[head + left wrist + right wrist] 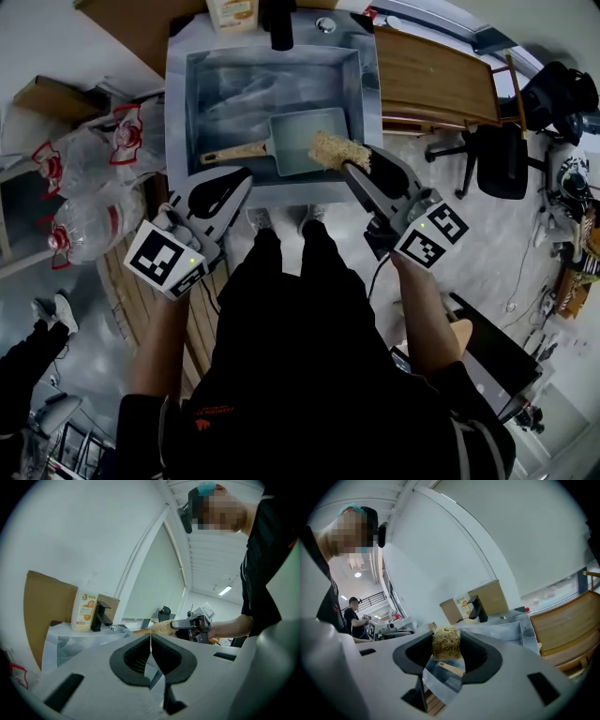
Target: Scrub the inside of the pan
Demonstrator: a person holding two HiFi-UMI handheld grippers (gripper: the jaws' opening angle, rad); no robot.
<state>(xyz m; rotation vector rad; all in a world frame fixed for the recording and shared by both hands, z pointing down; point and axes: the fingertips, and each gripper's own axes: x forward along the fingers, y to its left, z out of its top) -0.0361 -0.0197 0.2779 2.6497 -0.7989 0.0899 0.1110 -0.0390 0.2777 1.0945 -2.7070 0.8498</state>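
Note:
A square pale-green pan point(302, 141) with a wooden handle point(234, 152) lies in the steel sink point(192, 103). My right gripper point(349, 161) is shut on a tan fibre scrubber point(337, 150), held over the pan's right rim. The right gripper view shows the scrubber point(446, 643) clamped between the jaws, with the pan handle point(451, 668) below. My left gripper point(239, 180) hangs at the sink's near edge, just below the handle, its jaws shut with nothing between them. From the left gripper point(150, 648) view the right gripper and scrubber point(162, 627) appear ahead.
A black faucet point(281, 28) and a soap bottle point(234, 13) stand at the sink's back. A wooden board point(436, 80) lies right of the sink. Water jugs point(89, 192) stand at the left, an office chair point(502, 155) at the right.

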